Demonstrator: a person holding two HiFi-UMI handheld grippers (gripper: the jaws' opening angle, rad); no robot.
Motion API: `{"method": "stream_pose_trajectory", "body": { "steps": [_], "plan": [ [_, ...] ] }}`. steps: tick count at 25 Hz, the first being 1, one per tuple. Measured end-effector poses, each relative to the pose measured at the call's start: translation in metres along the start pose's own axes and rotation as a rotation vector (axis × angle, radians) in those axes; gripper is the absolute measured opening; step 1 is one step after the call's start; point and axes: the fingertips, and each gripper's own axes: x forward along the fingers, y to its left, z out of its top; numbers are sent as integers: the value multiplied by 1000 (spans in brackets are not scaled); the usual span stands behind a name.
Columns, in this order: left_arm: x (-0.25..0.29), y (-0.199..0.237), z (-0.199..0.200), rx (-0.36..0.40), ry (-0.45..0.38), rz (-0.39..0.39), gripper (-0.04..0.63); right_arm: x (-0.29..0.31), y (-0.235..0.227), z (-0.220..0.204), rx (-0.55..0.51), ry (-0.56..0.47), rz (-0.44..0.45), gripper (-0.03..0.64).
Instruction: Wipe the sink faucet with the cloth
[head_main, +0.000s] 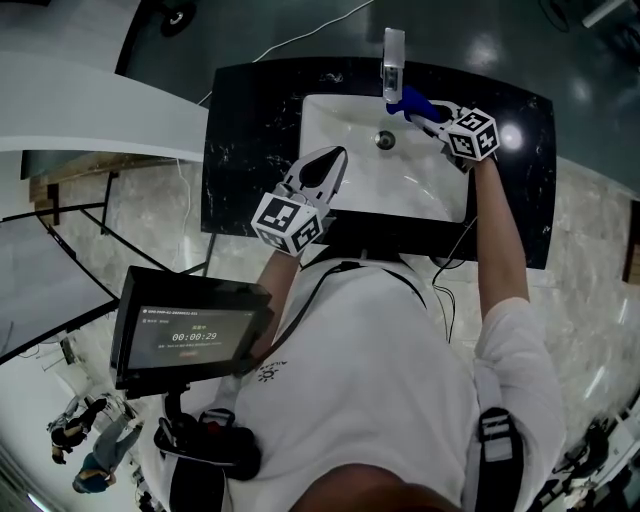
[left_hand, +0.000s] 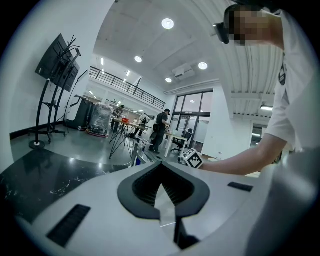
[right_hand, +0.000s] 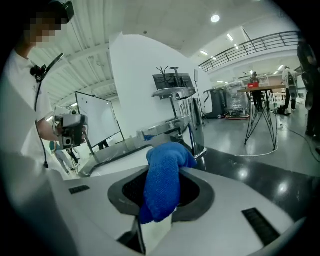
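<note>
A chrome faucet (head_main: 394, 62) stands at the back rim of the white sink (head_main: 330, 125), its spout reaching over the basin; in the right gripper view the faucet (right_hand: 192, 127) rises just beyond the jaws. My right gripper (head_main: 418, 112) is shut on a folded blue cloth (right_hand: 164, 179), and the cloth (head_main: 410, 101) sits right beside the faucet's base, though contact is hard to judge. My left gripper (head_main: 325, 170) hovers over the basin's front left part, shut, with nothing between its jaws (left_hand: 161, 197).
The black marble counter (head_main: 240, 140) surrounds the sink. The drain (head_main: 385, 140) lies in the basin under the spout. A tablet on a stand (head_main: 190, 330) is near my left side. People and tables stand far off in the hall.
</note>
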Motion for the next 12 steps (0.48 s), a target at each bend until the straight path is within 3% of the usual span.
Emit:
{"method": "stream_pose_trajectory", "body": {
  "steps": [9, 12],
  "plan": [
    [-8, 11, -2, 4, -1, 41, 2, 25, -24, 31, -80, -19, -55, 106],
    [-10, 13, -4, 2, 0, 51, 2, 26, -16, 27, -93, -15, -27, 106]
  ]
}}
